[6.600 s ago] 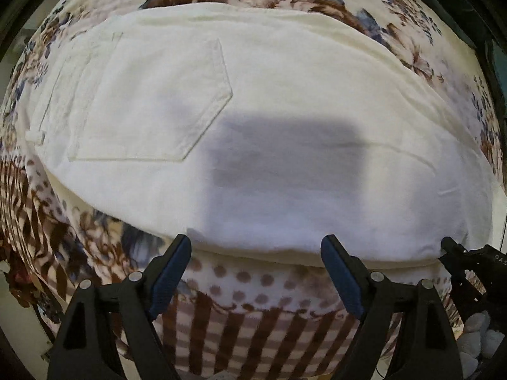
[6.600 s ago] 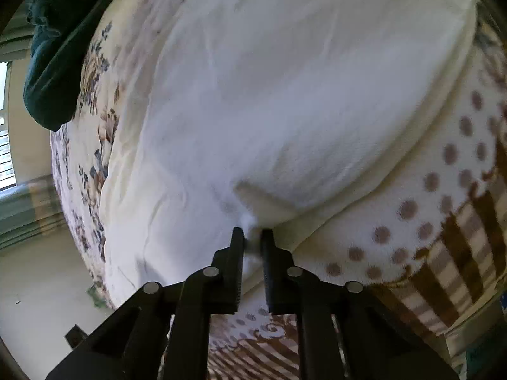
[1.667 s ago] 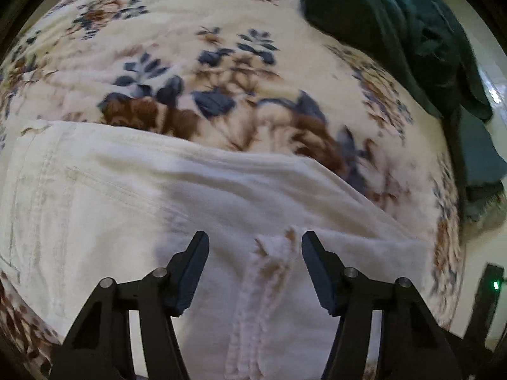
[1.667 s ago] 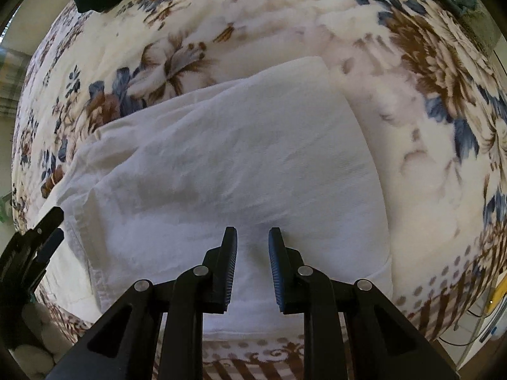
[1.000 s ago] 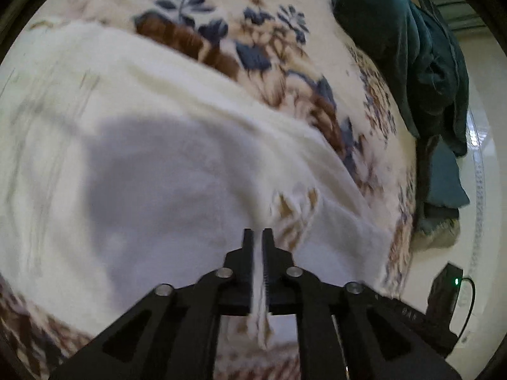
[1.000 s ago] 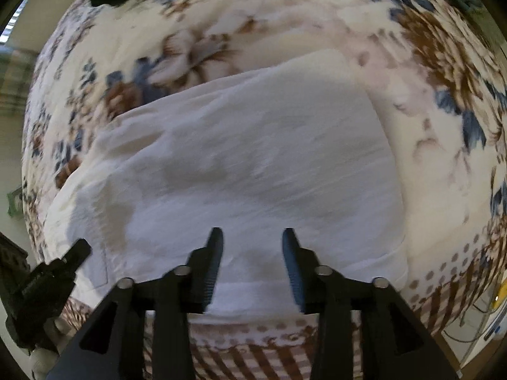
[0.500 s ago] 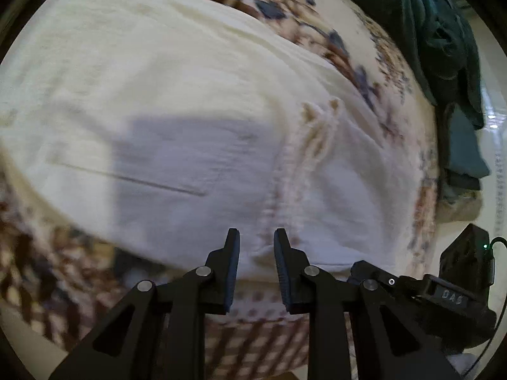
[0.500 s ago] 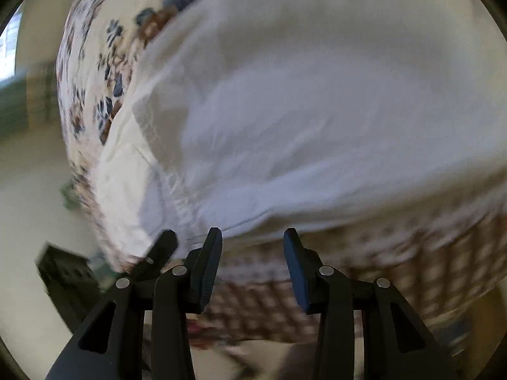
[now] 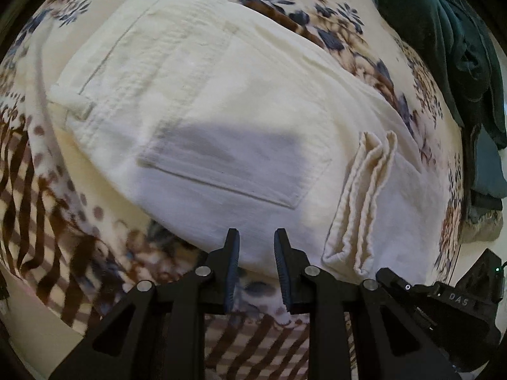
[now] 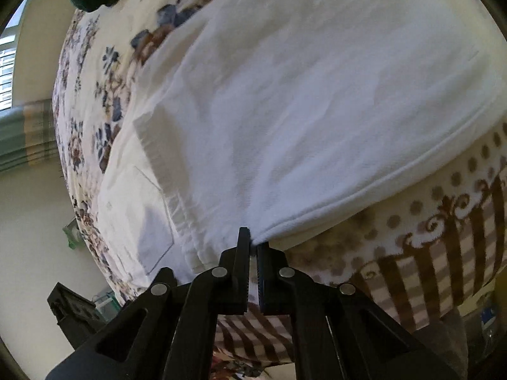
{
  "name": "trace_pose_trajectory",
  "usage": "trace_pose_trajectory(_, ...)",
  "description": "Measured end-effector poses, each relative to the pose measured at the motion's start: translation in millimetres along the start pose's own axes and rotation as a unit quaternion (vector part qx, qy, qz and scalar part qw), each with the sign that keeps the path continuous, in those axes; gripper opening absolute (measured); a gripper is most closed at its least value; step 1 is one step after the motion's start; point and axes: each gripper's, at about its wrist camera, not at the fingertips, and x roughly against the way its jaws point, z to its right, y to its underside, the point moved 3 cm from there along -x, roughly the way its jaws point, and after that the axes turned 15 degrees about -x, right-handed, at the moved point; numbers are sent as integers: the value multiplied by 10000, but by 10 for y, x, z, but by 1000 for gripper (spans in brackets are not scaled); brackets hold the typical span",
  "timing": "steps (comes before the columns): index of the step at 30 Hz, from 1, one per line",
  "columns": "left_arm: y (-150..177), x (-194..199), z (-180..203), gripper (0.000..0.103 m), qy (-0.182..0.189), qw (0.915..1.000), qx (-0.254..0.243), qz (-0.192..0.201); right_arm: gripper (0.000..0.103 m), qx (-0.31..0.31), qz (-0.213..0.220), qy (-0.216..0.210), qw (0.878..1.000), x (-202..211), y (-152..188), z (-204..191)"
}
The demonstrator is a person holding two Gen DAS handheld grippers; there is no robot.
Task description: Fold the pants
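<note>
The soft, limp white pants, spread on the floral blanket, were pinched at their near folded edge by the right gripper, while the left gripper was being opened, empty, beside the frayed hem.

One short marking can be read, on a black device at the lower right of the left wrist view.
The black device bears the pale letters "DAS" on its top face, slightly tilted and small; whether more letters stand beside them cannot be told. A small green light glows on a black box just behind it, with no text legible there. In the right wrist view nothing can be read on any surface.
</note>
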Motion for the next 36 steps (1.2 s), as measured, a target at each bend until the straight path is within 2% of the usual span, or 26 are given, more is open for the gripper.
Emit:
trace_pose_trajectory(1,1,-15,-17,34,31,10000,75,-15,9,24,-89,95,9999,-51,-42,-2)
trace_pose_trajectory(2,8,-11,-37,49,72,9999,129,-28,9,19,-159,133,9998,-60,-66,9)
trace_pose_trajectory(3,9,-11,-64,58,187,9996,211,-16,16,32,-202,81,9998,-42,-102,46)
trace_pose_trajectory(5,5,40,-134,65,325,9988,353,64,40,155,-261,-34,9995,-21,-116,33)
trace_pose_trajectory(6,0,109,-202,69,334,9981,474,216,57,259,-240,-58,9994,4,-96,6)
trace_pose_trajectory(7,-4,175,-264,74,324,9971,575,380,63,415,-217,-78,9989,42,-59,-32)
trace_pose_trajectory(8,-4,266,-354,84,310,9953,694,600,63,544,-206,-58,9983,55,-32,-72)
trace_pose_trajectory(9,-3,379,-473,90,255,9920,849,894,63,747,-162,0,9971,105,14,-109)
trace_pose_trajectory(12,-44,569,-821,92,87,9808,1253,1493,63,1034,22,117,9946,172,104,-193)
trace_pose_trajectory(15,-174,470,-1207,92,35,9732,1763,1479,63,937,117,121,9955,187,97,-187)
trace_pose_trajectory(18,-285,236,-1521,92,192,9638,2230,1448,63,690,139,143,9974,141,36,-161)
trace_pose_trajectory(20,-355,72,-1617,90,167,9654,2226,1351,63,543,152,104,9984,138,-11,-130)
trace_pose_trajectory(23,-415,-87,-1703,90,355,9657,2222,1296,63,528,206,113,9983,134,-51,-130)
trace_pose_trajectory(26,-387,-57,-1692,90,404,9629,2219,1481,63,572,249,116,9980,140,-53,-150)
trace_pose_trajectory(27,-369,-22,-1667,81,389,9620,2176,1604,63,576,253,122,9979,141,-52,-151)
trace_pose_trajectory(28,-353,36,-1631,67,344,9610,2097,1771,63,572,260,121,9980,148,-52,-148)
trace_pose_trajectory(30,-356,121,-1562,33,178,9615,1908,1969,63,555,276,100,9980,158,-48,-148)
trace_pose_trajectory(32,-350,226,-1521,24,143,9608,1708,2181,63,578,308,77,9978,192,-49,-132)
trace_pose_trajectory(36,-319,551,-1274,18,6,9591,1002,2646,63,610,376,32,9974,272,-69,-116)
